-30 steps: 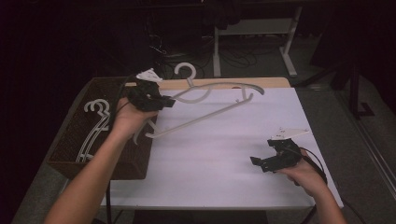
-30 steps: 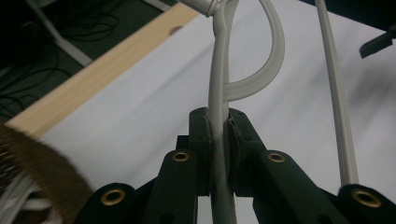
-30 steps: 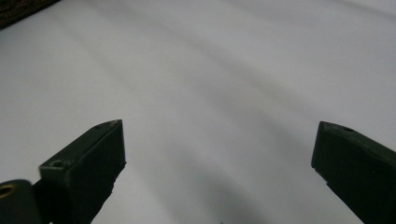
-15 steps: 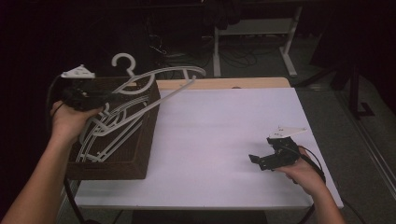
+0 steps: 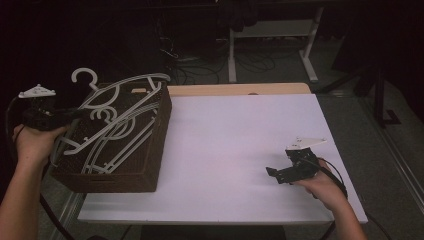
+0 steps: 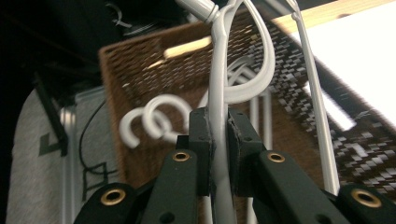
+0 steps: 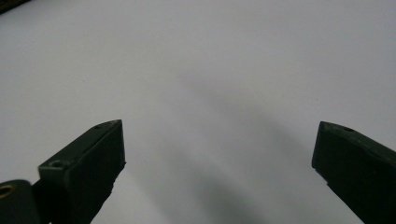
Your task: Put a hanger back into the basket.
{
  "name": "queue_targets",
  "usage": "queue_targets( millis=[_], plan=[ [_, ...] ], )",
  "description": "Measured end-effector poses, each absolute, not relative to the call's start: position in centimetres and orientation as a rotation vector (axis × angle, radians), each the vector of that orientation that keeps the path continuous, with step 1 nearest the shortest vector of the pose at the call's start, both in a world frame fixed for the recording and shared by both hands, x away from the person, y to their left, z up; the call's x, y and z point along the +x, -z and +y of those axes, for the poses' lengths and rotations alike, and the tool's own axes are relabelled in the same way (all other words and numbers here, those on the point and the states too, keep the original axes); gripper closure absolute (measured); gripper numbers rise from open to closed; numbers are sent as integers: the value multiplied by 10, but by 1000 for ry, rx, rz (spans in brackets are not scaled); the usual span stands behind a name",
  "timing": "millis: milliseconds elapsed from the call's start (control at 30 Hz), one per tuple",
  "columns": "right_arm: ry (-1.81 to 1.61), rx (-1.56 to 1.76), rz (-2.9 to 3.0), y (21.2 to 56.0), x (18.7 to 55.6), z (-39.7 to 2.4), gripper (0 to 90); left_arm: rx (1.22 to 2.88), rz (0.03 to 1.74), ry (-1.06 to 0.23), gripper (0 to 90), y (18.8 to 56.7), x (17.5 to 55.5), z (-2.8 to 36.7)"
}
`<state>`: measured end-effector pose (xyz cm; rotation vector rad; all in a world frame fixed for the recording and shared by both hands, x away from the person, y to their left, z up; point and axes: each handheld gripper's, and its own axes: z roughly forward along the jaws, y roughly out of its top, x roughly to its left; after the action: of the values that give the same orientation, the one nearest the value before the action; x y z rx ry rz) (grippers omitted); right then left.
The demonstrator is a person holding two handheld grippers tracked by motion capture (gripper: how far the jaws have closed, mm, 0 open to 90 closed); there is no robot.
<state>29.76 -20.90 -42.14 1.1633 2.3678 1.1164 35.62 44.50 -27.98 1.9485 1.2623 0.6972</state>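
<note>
My left gripper (image 5: 72, 114) is shut on the thin bar of a white plastic hanger (image 5: 131, 81), held over a brown wicker basket (image 5: 161, 131) at the table's left end. In the left gripper view the hanger (image 6: 217, 79) runs straight up between the closed jaws of that gripper (image 6: 218, 135), with the basket (image 6: 140, 60) behind it. Several other white hangers (image 5: 117, 137) lie inside the basket, their hooks (image 6: 154, 122) curling near the rim. My right gripper (image 5: 280, 169) rests low over the white table top at the front right, open with nothing between its jaws (image 7: 217, 149).
The white table top (image 5: 235, 140) stretches between the basket and my right hand, with a wooden strip (image 5: 240, 89) along its far edge. Beyond it the dark floor holds cables and white table legs (image 5: 232, 55).
My left gripper has carried the hanger from the table's back left off to the left and over the basket. The right gripper has stayed in place.
</note>
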Motion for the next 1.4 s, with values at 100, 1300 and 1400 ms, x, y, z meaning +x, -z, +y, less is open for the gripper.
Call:
queue_targets(
  millis=[100,1300,1400],
  plan=[
    [-1106,1159,2375,423,298,-207,24,1953,1313,-697,820,294,360,455],
    [-1168,1062,2357,373,314,-195,25,1909,991,-319,267,322,365,391],
    [-1189,1052,2341,365,315,-194,25,1917,879,-274,217,320,358,359]
  ],
)
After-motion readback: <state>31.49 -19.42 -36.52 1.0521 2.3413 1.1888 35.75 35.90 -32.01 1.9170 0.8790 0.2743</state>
